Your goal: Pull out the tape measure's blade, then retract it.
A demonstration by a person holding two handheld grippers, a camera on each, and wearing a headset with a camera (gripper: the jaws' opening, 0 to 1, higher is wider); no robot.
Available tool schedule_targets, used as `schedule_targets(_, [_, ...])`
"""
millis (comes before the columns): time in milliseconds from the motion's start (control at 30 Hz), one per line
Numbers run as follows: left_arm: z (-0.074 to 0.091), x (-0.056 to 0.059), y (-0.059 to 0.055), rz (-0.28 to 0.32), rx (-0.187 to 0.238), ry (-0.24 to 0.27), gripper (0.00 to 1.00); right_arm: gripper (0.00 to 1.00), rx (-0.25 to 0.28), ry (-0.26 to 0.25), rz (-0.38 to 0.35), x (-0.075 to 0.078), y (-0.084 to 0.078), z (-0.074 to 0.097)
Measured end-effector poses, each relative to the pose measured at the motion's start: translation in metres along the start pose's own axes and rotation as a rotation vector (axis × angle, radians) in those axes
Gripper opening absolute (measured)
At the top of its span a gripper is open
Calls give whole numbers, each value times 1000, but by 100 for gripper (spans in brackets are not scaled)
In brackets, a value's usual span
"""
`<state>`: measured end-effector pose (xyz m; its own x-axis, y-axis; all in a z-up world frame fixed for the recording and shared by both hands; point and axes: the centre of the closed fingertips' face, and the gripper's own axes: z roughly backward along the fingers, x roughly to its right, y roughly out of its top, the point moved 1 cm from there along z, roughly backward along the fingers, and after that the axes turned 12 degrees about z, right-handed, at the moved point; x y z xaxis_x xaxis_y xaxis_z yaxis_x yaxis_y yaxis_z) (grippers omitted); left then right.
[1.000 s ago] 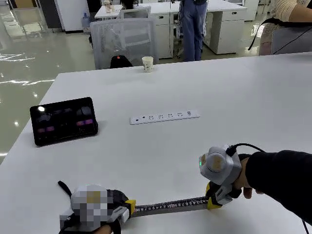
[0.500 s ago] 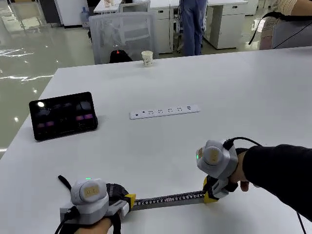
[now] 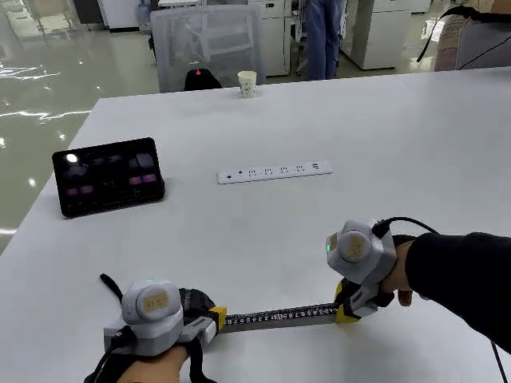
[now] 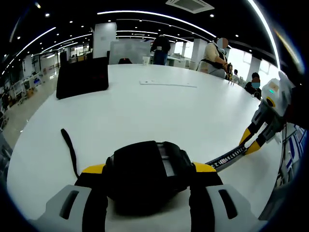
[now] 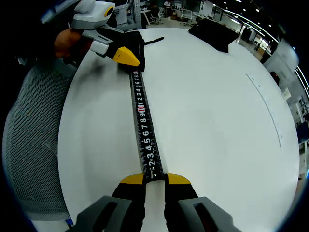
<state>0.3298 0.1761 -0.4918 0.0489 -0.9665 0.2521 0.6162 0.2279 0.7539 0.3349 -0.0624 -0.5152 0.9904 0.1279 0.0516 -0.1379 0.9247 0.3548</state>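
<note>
Tape measure: black case (image 3: 194,302) sits on the white table (image 3: 359,144) at the near edge, clamped between the yellow-tipped jaws of the left gripper (image 4: 149,169), which are spread wide around the case body. The blade (image 5: 145,125) is out and lies flat on the table, running from the case across to the right gripper (image 5: 154,179). That gripper's jaws are nearly together, pinching the blade's end.

Readable on the blade in the right gripper view: black digits 2 to 9 running up from the gripper, then a red mark at the ten, then 1 to 8 toward the case. The tick marks are too fine to read.

The case's black strap (image 4: 70,150) trails on the table on the side away from the blade.

Farther back are a white power strip (image 3: 274,171) at mid-table, and to its left a dark tablet (image 3: 108,175) propped up, with pink and purple icons whose text is unreadable. A paper cup (image 3: 247,83) stands upright at the far edge; its contents cannot be told. A mesh chair (image 3: 204,44) stands behind it.
</note>
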Motion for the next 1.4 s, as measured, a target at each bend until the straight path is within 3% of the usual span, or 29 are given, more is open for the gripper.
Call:
schedule_targets(600, [0,0,-1,-7,-7,2,64,11,9,-2,0,0,6,-2])
schedule_targets(833, [0,0,-1,-8,-8,3,64,12,13,4,57,0,8,-4])
schedule_targets(1400, [0,0,-2,-12,-8,3,64,12,33,11,71,0,13,-6])
